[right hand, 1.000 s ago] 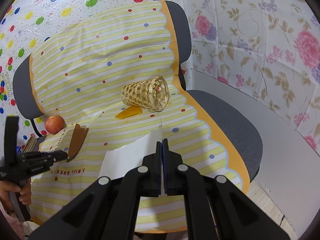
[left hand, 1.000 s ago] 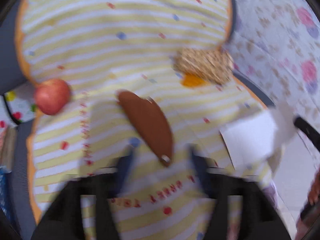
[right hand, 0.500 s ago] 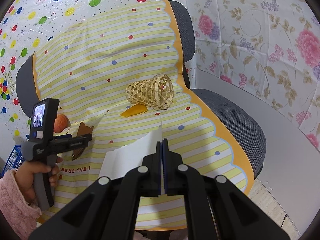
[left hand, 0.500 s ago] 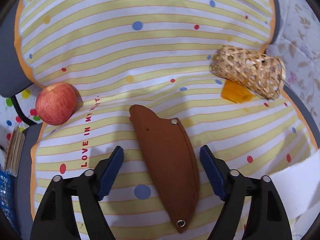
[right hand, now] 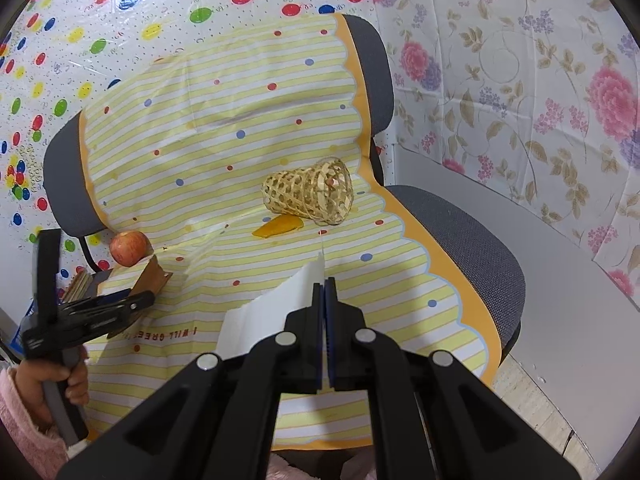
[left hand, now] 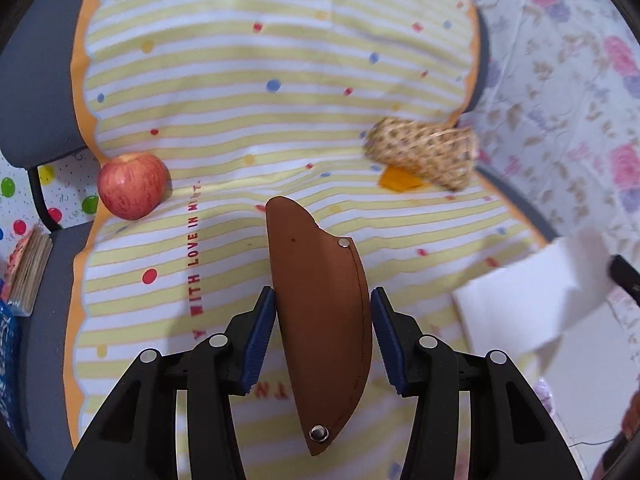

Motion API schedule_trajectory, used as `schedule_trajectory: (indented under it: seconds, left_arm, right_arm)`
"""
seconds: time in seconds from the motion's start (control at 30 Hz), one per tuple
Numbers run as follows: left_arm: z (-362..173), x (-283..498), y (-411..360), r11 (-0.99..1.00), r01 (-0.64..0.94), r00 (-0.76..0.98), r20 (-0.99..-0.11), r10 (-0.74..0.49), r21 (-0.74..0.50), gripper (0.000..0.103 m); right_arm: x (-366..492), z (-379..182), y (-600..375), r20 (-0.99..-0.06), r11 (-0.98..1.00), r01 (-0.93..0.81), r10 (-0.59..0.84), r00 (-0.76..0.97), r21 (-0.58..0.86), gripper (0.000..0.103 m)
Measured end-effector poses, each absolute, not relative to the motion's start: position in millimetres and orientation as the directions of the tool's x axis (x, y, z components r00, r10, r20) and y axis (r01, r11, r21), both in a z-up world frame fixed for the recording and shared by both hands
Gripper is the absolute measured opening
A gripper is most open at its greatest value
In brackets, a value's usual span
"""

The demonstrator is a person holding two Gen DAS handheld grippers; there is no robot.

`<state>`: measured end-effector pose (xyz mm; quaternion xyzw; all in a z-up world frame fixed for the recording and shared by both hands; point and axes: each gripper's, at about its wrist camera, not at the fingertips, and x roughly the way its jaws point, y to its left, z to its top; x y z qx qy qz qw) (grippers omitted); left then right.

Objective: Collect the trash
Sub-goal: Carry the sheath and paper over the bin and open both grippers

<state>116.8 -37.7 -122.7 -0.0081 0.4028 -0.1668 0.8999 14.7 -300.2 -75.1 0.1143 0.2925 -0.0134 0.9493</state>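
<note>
Sheath (left hand: 320, 320) between apple (left hand: 132, 185) and basket (left hand: 424, 156)

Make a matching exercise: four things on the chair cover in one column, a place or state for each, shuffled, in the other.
1. apple
2. brown sheath
3. woven basket
4. white paper

a. lying on its side
b. clamped in the right gripper
c. at the cover's edge
d. between the left gripper pads

Pairs: 1-c, 2-d, 3-a, 4-b
</note>
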Motion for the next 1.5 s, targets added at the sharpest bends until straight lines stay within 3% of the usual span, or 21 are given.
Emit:
schedule_trajectory:
  seconds: [0.3, 0.63, 1.0, 1.37, 1.47, 1.5]
  left_arm:
    - [-94.3, 53.8, -79.0, 0.897, 0.417, 0.632, -0.661, -0.404, -0.149, 0.049]
    - [-95.1, -7.3, -143.9, 0.804, 0.574, 0.572, -0.627, -0.529, -0.154, 0.049]
    - [-106.9, -62.2, -217.8, 0.670, 0.725, 0.445, -0.632, -0.634, -0.160, 0.050]
    - [-136.2, -89.3, -280.6, 0.576, 0.804, 0.346, -0.672, -0.655, -0.147, 0.050]
    - [-140.0, -87.1, -291.2, 0.571, 0.807, 0.334, -0.682, -0.651, -0.149, 0.053]
    - [-140.7, -86.0, -293.7, 0.577, 0.803, 0.339, -0.684, -0.646, -0.148, 0.060]
  right_arm:
    - [-15.0, -52.1, -294.5, -0.521, 0.979, 0.101, 0.006, 0.854, 0.177, 0.002]
    - [-104.4, -41.0, -323.9, -0.507, 0.968, 0.237, -0.165, 0.846, 0.080, 0.002]
    - [-191.8, -68.8, -362.5, -0.554, 0.908, 0.420, -0.346, 0.757, 0.008, 0.002]
    - [-216.4, -107.3, -392.2, -0.619, 0.881, 0.473, -0.363, 0.696, 0.016, 0.002]
    - [-213.6, -114.0, -398.8, -0.630, 0.881, 0.471, -0.349, 0.694, 0.031, 0.002]
    - [-211.9, -115.6, -400.6, -0.633, 0.882, 0.469, -0.342, 0.695, 0.038, 0.002]
